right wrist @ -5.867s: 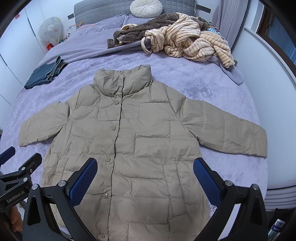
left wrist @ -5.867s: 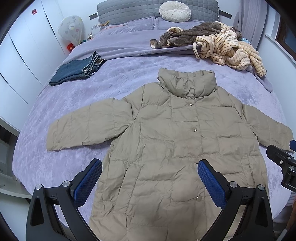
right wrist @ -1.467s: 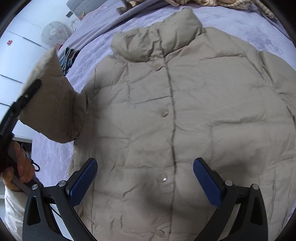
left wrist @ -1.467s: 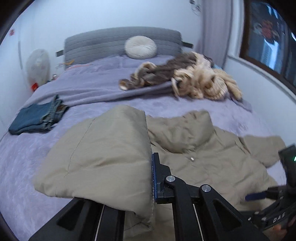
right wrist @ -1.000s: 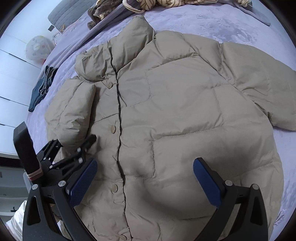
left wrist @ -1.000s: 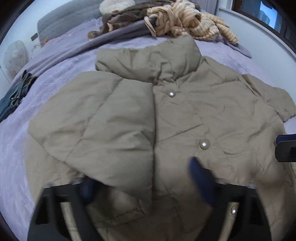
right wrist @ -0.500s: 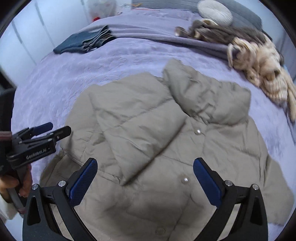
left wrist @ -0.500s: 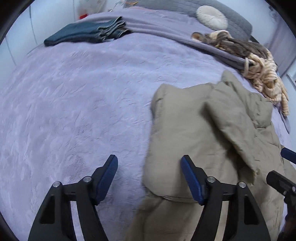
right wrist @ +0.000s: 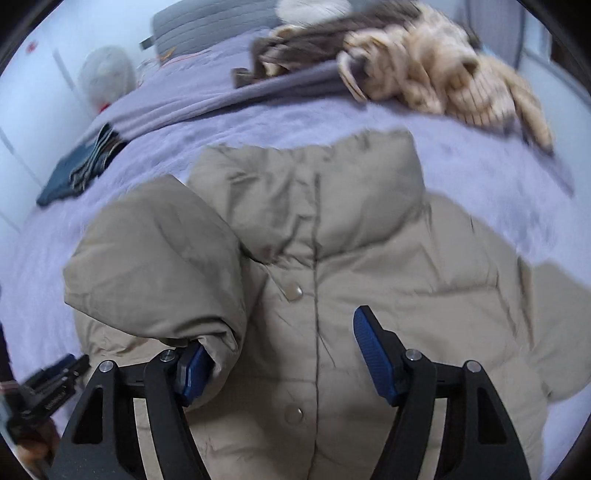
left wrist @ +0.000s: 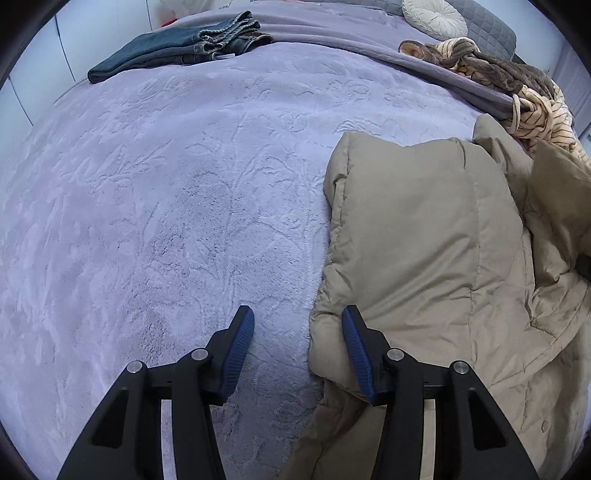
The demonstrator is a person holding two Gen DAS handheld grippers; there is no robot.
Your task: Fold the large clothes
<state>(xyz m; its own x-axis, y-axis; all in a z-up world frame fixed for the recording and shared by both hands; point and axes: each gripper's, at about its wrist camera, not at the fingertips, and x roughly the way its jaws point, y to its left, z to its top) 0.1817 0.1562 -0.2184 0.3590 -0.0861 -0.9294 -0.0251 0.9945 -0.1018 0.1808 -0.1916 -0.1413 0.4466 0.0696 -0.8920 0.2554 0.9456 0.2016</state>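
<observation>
A beige puffer jacket (left wrist: 436, 243) lies front-up on the purple bed cover (left wrist: 166, 206), its left sleeve (right wrist: 159, 258) folded in over the chest. My left gripper (left wrist: 297, 350) is open and empty, low at the jacket's left edge, its right pad touching the fabric. My right gripper (right wrist: 282, 354) is open over the jacket's snap placket (right wrist: 317, 295); its left pad sits under the end of the folded sleeve. The jacket's right sleeve (right wrist: 554, 325) lies spread out to the right. The right wrist view is blurred.
Folded blue jeans (left wrist: 184, 40) lie at the far left of the bed. A heap of striped and brown clothes (left wrist: 524, 96) lies near the headboard, with a round white cushion (left wrist: 432, 16) behind it. The left gripper also shows at the right wrist view's lower left (right wrist: 51, 391).
The left gripper has let go of the sleeve, left it folded over the chest and dropped to the jacket's left edge, jaws narrower. The right gripper has moved in low over the placket.
</observation>
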